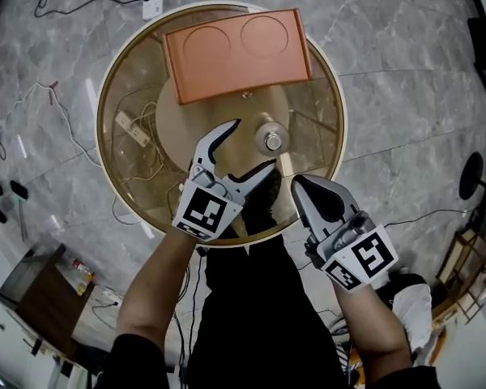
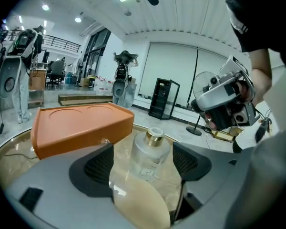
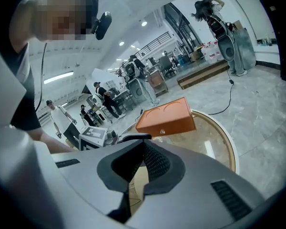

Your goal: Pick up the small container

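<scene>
Left gripper point(image 1: 255, 145): wide apart, clamping nothing. Hovers low over round glass table point(image 1: 125, 71), aimed toward its middle. Orange tray point(image 2: 81, 125) off to the left and further back, clear of the pads point(image 2: 101, 165).

Small bottle point(image 2: 148, 154) centred between both pads in left gripper view. Upright on the table near the middle, visible gap on either side, no contact. From head view, sits right at the jaw tips, maybe not fully inside yet; hard to call.

Frosted glass body, gold cap point(image 2: 155, 135). Probably rigid, smooth, fairly slippery, heavier than plastic of the same build, breakable if dropped on the glass top. Neck narrower than body, so likely tips if nudged from one side only.

Best to grab across the body, mid-height or lower, below the shoulder. Not the cap: too narrow, may twist or come off. Should close evenly from both sides, firm but not crushing. Ribbed rubbery pads ought to help against slip.

Right gripper point(image 1: 298, 186): together, nothing between. Parked near the table edge, right of the bottle, not touching it.
</scene>
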Motion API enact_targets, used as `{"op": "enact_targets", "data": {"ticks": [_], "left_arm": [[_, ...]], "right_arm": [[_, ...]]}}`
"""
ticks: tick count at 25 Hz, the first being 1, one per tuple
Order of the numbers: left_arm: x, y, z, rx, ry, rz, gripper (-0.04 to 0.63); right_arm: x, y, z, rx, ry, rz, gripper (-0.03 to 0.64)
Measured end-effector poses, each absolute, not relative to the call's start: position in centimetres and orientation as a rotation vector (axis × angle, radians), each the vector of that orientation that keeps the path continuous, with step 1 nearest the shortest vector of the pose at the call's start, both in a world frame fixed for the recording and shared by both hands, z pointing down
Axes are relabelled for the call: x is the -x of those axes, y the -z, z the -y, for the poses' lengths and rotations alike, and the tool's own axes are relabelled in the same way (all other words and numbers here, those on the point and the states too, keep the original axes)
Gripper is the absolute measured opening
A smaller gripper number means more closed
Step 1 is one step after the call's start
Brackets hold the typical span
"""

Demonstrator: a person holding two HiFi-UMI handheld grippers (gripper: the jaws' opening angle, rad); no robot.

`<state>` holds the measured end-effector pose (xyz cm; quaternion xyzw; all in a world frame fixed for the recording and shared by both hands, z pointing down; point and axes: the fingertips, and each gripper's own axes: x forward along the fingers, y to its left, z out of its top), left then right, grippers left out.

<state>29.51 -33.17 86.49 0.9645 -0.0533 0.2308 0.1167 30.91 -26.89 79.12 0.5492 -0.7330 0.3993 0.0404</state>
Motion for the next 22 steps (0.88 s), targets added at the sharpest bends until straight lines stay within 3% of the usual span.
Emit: {"op": "enact_targets", "data": {"ticks": [16,22], "left_arm": [[-34.8,-90.2,31.9,-2.909,-0.671,0.202,0.39],[-35.0,-90.5,32.1,-2.931,-0.693,0.24,0.359]], "right_arm": [[-32.6,-83.4,22.0,-1.719,-1.38,2.177,0.014],[-32.5,-83.7,21.2,-1.735,-1.393,2.175,0.014]]}}
